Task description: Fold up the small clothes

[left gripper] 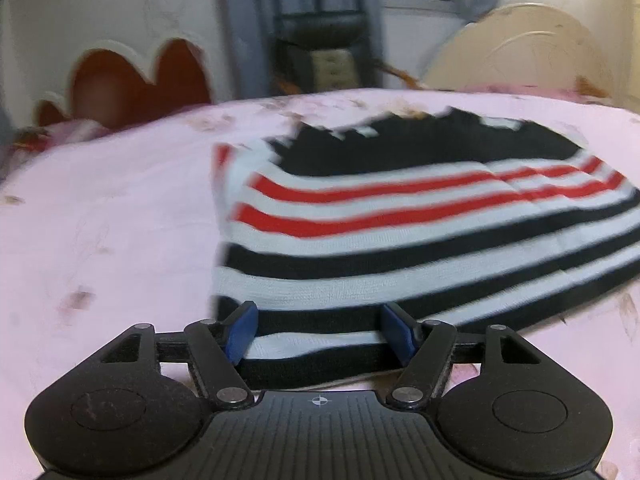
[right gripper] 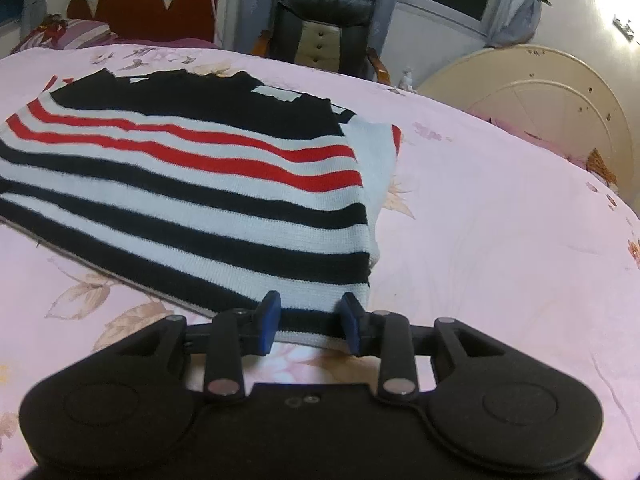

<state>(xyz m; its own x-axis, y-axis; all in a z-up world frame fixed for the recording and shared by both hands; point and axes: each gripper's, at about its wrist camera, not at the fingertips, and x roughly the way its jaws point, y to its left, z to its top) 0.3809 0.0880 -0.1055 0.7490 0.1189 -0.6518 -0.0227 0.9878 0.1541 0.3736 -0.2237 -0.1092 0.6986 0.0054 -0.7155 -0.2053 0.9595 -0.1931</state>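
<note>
Both grippers sat at the striped sweater's (right gripper: 192,184) hem on the pink bed (right gripper: 500,240). The left gripper (left gripper: 320,334) gaped wide around it, pads clear. The right gripper (right gripper: 308,326) stood narrower; grip unclear.

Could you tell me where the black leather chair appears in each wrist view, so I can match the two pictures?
Left wrist view: black leather chair top centre, blurred, beyond the bed.
Right wrist view: black leather chair top centre, sharp, behind the bed's far edge.
Shared landmark: the striped sweater on the bed.

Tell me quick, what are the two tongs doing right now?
Left tongs: open wide, the striped sweater hem lies between the pads, not pinched.
Right tongs: hem between the pads; cannot tell if they are pinching it.
</note>
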